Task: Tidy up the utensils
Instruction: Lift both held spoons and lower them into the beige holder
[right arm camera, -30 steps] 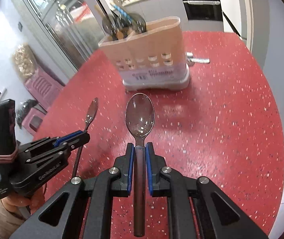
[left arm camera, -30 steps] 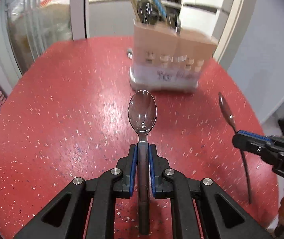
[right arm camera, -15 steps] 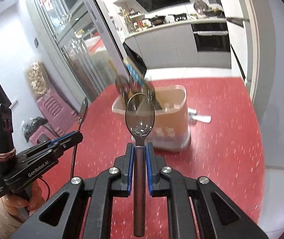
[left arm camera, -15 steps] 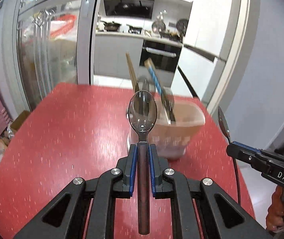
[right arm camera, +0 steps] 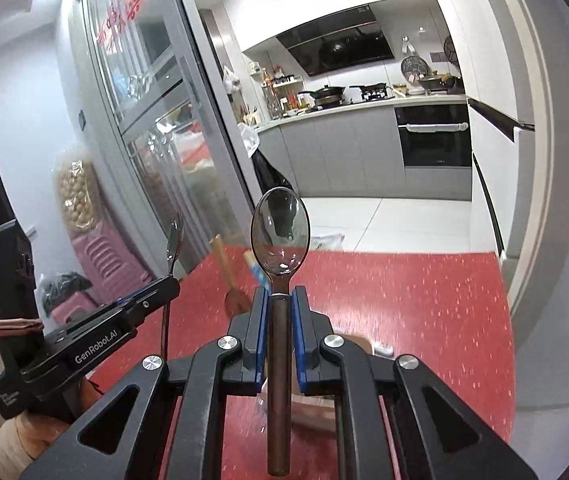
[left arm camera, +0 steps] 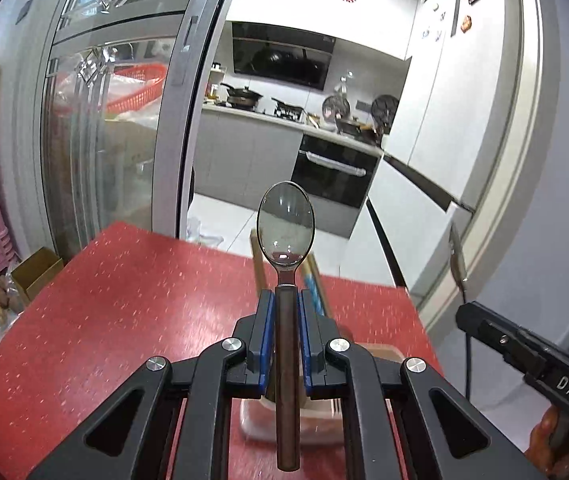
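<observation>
My left gripper [left arm camera: 285, 300] is shut on the dark handle of a steel spoon [left arm camera: 285, 224], bowl up and forward. My right gripper [right arm camera: 280, 296] is shut on a matching spoon [right arm camera: 280, 228]. Both grippers hover over the beige utensil holder [left arm camera: 316, 420], which is mostly hidden under the fingers; it also shows in the right wrist view [right arm camera: 312, 408]. Wooden and blue-handled utensils [left arm camera: 316, 284] stick up from it. Each gripper shows in the other's view: the right one [left arm camera: 464, 316] with its spoon, the left one [right arm camera: 168, 284] with its spoon.
The red speckled table [left arm camera: 124, 300] lies below, its far edge towards the kitchen. A glass cabinet [left arm camera: 96, 140] stands at the left. Pink stools [right arm camera: 104, 264] sit on the floor to the left.
Both grippers have risen and moved forward over the utensil holder, tilting up. The holder has dropped from the middle of both views to under the fingers. The spoons stay held.
</observation>
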`<state>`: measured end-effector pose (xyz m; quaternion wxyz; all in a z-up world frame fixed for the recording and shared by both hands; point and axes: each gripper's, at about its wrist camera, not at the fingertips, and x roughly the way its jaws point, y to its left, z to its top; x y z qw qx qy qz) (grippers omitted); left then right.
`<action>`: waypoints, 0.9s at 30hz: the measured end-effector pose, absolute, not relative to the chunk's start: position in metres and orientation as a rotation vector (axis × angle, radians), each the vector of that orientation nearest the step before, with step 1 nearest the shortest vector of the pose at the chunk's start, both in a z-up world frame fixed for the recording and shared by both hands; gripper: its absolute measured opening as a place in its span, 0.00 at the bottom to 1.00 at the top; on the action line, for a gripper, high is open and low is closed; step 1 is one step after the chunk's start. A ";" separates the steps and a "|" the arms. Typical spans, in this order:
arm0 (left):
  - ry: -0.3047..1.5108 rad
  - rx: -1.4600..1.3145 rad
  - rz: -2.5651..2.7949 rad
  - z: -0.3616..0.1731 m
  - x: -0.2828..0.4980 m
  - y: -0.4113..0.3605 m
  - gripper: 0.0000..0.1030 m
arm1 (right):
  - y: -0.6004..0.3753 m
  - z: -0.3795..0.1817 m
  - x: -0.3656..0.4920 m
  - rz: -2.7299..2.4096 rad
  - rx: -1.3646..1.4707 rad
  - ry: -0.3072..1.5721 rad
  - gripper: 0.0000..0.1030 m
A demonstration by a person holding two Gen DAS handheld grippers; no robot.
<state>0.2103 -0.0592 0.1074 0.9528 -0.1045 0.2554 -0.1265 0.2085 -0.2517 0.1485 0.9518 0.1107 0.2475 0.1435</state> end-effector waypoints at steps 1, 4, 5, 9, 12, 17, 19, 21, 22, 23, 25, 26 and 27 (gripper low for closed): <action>0.512 -0.214 -0.254 0.106 0.214 -0.061 0.36 | -0.252 0.147 0.215 0.286 0.227 0.500 0.12; 0.486 -0.224 -0.250 0.101 0.224 -0.067 0.36 | -0.255 0.141 0.231 0.273 0.231 0.489 0.12; 0.477 -0.223 -0.247 0.100 0.226 -0.069 0.36 | -0.256 0.138 0.236 0.270 0.231 0.486 0.12; 0.430 -0.226 -0.240 0.093 0.235 -0.078 0.36 | -0.254 0.128 0.251 0.253 0.206 0.473 0.12; 0.395 -0.219 -0.238 0.088 0.238 -0.082 0.36 | -0.254 0.120 0.261 0.247 0.181 0.467 0.12; 0.374 -0.203 -0.233 0.073 0.239 -0.089 0.36 | -0.251 0.104 0.270 0.236 0.145 0.456 0.12; 0.373 -0.195 -0.230 0.066 0.239 -0.090 0.36 | -0.249 0.097 0.272 0.231 0.126 0.457 0.12; 0.372 -0.182 -0.227 0.061 0.237 -0.091 0.36 | -0.247 0.088 0.271 0.227 0.107 0.460 0.12; 0.365 -0.170 -0.222 0.058 0.235 -0.092 0.36 | -0.246 0.086 0.271 0.225 0.101 0.462 0.12; 0.367 -0.161 -0.220 0.057 0.234 -0.093 0.36 | -0.245 0.082 0.270 0.225 0.094 0.465 0.12; 0.368 -0.142 -0.219 0.053 0.230 -0.096 0.36 | -0.242 0.079 0.269 0.225 0.083 0.470 0.12; 0.368 -0.133 -0.220 0.052 0.229 -0.096 0.36 | -0.242 0.077 0.267 0.225 0.076 0.471 0.12; 0.369 -0.116 -0.217 0.050 0.228 -0.098 0.36 | -0.242 0.075 0.266 0.223 0.069 0.472 0.12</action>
